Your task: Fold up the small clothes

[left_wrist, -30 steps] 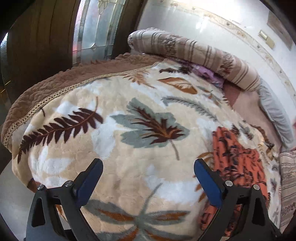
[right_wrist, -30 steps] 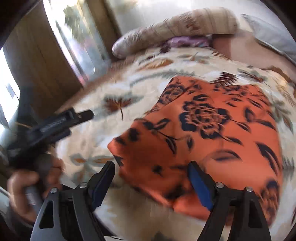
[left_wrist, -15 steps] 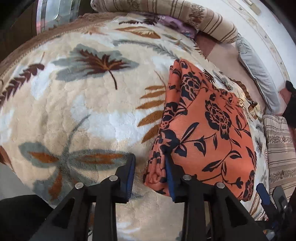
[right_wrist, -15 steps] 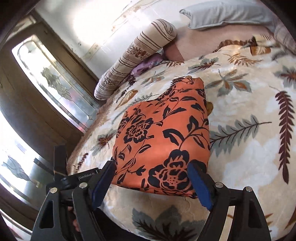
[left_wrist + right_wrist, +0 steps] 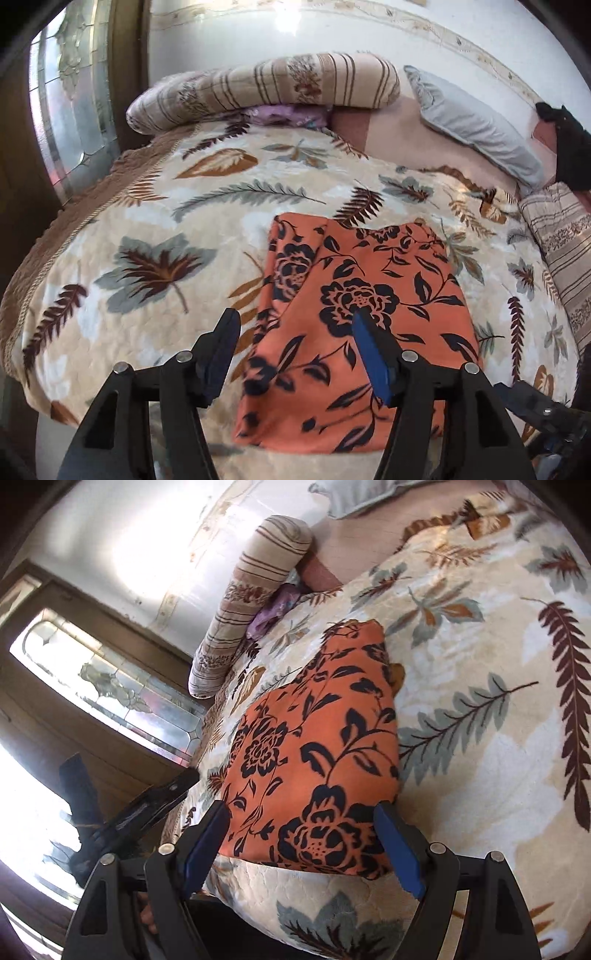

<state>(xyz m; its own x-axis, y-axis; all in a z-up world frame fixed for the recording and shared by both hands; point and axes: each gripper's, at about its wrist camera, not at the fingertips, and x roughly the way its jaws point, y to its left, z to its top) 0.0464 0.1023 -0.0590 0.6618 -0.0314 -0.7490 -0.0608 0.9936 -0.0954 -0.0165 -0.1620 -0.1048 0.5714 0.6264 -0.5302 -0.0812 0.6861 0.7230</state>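
1. The orange flowered cloth (image 5: 365, 306) is lying folded on the bed, on top of the leaf blanket (image 5: 155, 229), near the bed's front edge.
2. Its long side is running from the front edge of the bed toward the pillows; a narrower folded flap is showing along its left side.
3. The left tool (image 5: 295, 354) is being held just above the cloth's near left part. Its jaws have just been opening again, and nothing is being pinched between them: the cloth is only lying below.
4. The right tool (image 5: 303, 849) is being held wide apart at the cloth's (image 5: 317, 753) near short edge. The cloth is sitting between its two blue pads, but it is not being squeezed.
5. Both tools are being kept at the same near end, so neither one is clearly closer. The cloth is stretching away from both, so the far end would probably have to be reached for the next fold.
6. A striped bolster (image 5: 266, 88) and a grey pillow (image 5: 476, 129) are lying well behind the cloth.
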